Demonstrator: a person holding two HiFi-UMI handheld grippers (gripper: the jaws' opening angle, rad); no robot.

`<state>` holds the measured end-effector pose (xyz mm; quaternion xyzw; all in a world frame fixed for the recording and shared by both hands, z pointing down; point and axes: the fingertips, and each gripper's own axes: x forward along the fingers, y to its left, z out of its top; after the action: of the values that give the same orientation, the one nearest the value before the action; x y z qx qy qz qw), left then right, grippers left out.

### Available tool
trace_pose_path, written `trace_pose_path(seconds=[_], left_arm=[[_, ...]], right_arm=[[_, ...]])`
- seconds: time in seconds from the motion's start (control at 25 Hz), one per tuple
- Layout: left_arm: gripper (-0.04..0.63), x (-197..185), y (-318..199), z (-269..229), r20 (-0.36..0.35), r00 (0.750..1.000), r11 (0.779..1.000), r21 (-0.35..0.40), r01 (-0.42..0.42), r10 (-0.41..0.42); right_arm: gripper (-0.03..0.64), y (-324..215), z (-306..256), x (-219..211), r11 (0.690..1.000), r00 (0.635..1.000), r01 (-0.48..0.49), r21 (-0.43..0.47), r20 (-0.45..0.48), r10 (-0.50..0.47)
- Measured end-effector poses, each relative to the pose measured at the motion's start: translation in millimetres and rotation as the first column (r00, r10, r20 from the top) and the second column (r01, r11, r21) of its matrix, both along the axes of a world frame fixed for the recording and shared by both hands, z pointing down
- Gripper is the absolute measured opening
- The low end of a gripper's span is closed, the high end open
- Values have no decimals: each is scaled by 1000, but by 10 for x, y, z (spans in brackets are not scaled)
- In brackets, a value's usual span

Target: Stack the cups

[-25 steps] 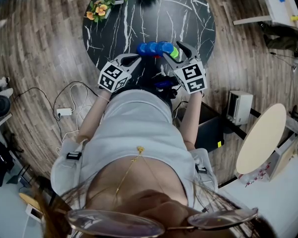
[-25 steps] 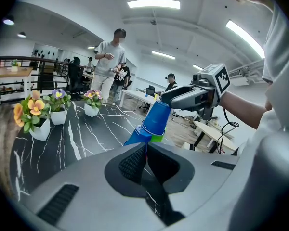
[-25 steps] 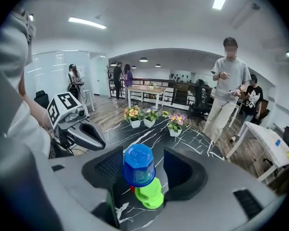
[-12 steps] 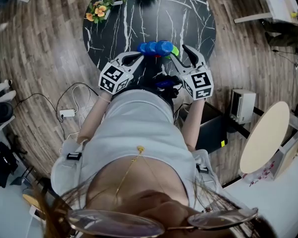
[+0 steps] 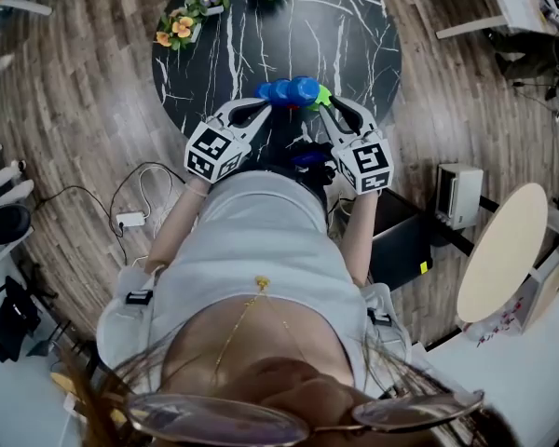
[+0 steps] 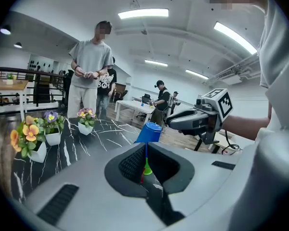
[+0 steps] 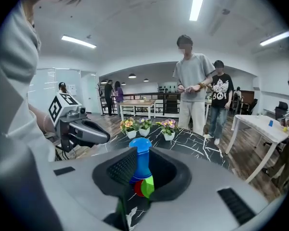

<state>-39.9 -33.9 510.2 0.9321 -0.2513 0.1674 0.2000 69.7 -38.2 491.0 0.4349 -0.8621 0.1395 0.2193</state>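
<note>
Jaws close on the green cup (image 5: 322, 95)

Blue cups (image 5: 284, 89) lie sideways in a row over the near edge of the black surface (image 5: 354, 35). The left gripper (image 5: 259, 110) has its jaws pinched tight on the blue end. A second ago the jaws of the right gripper (image 5: 328, 108) stood wide. They have just been closing and now nip the green cup at the other end.

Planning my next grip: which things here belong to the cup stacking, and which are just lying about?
Job: blue cups, green cup, red cup, round table.
Lying about: flower pots at the table's far edge, power strip on the floor.
</note>
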Motion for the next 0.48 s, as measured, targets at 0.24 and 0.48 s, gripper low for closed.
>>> trace_pose_path(seconds=[0.24, 0.48], left_arm=[[34, 66, -27, -139, -26, 1000, 1000, 24, -9, 9], [34, 159, -7, -286, -47, 998, 998, 54, -32, 34]], right_arm=[[40, 71, -22, -81, 1000, 999, -6, 30, 45, 5], [31, 113, -124, -216, 996, 995, 15, 89, 96, -24]])
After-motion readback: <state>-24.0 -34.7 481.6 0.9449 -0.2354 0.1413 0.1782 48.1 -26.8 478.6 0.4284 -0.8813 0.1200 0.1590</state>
